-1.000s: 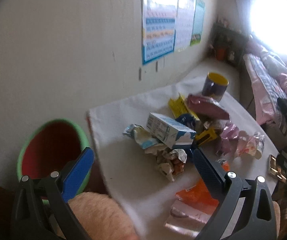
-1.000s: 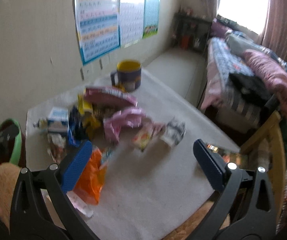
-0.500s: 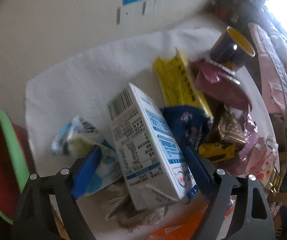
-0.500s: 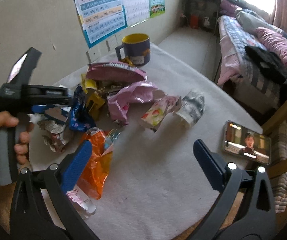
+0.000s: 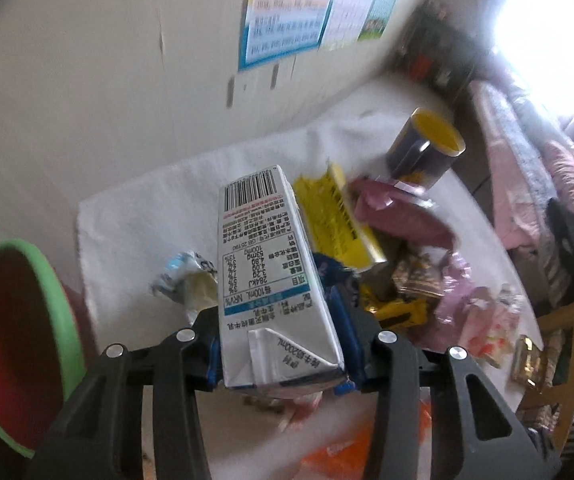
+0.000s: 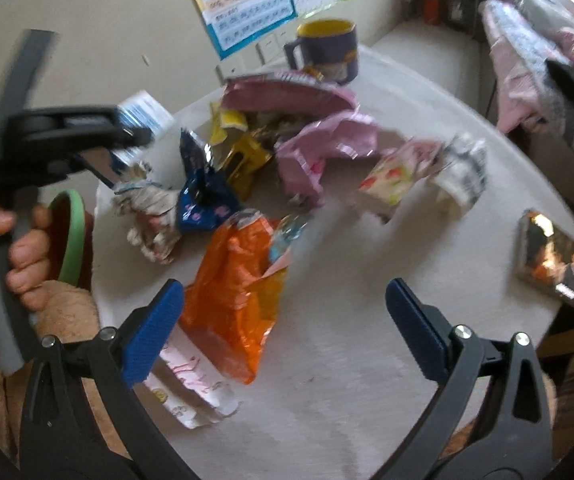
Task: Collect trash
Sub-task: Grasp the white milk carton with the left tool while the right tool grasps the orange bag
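Observation:
My left gripper (image 5: 279, 344) is shut on a white and blue milk carton (image 5: 267, 276) and holds it above the white table (image 5: 135, 208). The carton also shows in the right wrist view (image 6: 143, 114), held at the left. A bin with a green rim and red inside (image 5: 23, 340) stands left of the table. My right gripper (image 6: 283, 328) is open and empty over an orange wrapper (image 6: 235, 292). A pile of wrappers lies on the table: a dark blue one (image 6: 203, 196), pink ones (image 6: 323, 148) and a yellow one (image 5: 335, 216).
A purple mug with a yellow inside (image 6: 327, 48) stands at the table's back. A phone (image 6: 551, 256) lies at the right edge. A wall with posters (image 5: 287, 12) runs behind. A bed (image 5: 547, 168) lies to the right.
My left gripper closed on the milk carton and lifted it off the pile. My right gripper moved in closer over the orange wrapper.

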`<state>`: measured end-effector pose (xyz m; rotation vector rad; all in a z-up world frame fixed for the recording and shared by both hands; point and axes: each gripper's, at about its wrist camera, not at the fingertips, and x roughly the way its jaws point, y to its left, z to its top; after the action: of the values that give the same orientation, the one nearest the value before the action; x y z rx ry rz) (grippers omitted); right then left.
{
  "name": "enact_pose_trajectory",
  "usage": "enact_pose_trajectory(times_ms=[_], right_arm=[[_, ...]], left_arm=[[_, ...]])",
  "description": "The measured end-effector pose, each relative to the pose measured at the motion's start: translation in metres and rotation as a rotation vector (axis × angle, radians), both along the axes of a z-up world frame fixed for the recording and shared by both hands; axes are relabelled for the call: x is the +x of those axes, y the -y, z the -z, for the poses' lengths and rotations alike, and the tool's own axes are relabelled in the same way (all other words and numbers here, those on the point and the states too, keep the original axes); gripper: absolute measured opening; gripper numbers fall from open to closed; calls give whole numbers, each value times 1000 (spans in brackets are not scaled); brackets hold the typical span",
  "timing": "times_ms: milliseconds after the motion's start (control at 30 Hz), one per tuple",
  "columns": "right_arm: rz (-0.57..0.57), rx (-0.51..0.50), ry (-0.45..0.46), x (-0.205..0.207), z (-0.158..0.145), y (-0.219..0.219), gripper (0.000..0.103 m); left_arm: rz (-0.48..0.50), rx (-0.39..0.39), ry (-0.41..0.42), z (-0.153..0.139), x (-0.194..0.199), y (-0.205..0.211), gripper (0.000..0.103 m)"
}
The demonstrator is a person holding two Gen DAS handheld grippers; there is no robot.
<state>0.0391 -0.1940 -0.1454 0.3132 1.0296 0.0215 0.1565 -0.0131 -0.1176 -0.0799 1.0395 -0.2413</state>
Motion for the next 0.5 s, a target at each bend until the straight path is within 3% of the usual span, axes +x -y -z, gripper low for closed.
enact_pose_trajectory(times_ms=[233, 300, 367, 500], right_arm=[[-47, 99, -83, 16, 33, -18, 77], [-60, 128, -115, 20, 43, -22, 62], [-74, 158, -149, 21, 51, -27, 36], [-92, 108, -95, 14, 35, -35, 33]], left_arm=[[3, 13, 137, -38, -54, -35, 43], [-6, 3, 144, -39, -63, -45, 43], [-21, -3, 145, -38, -74, -55, 43], [-46, -39, 138, -35, -84, -75, 43]])
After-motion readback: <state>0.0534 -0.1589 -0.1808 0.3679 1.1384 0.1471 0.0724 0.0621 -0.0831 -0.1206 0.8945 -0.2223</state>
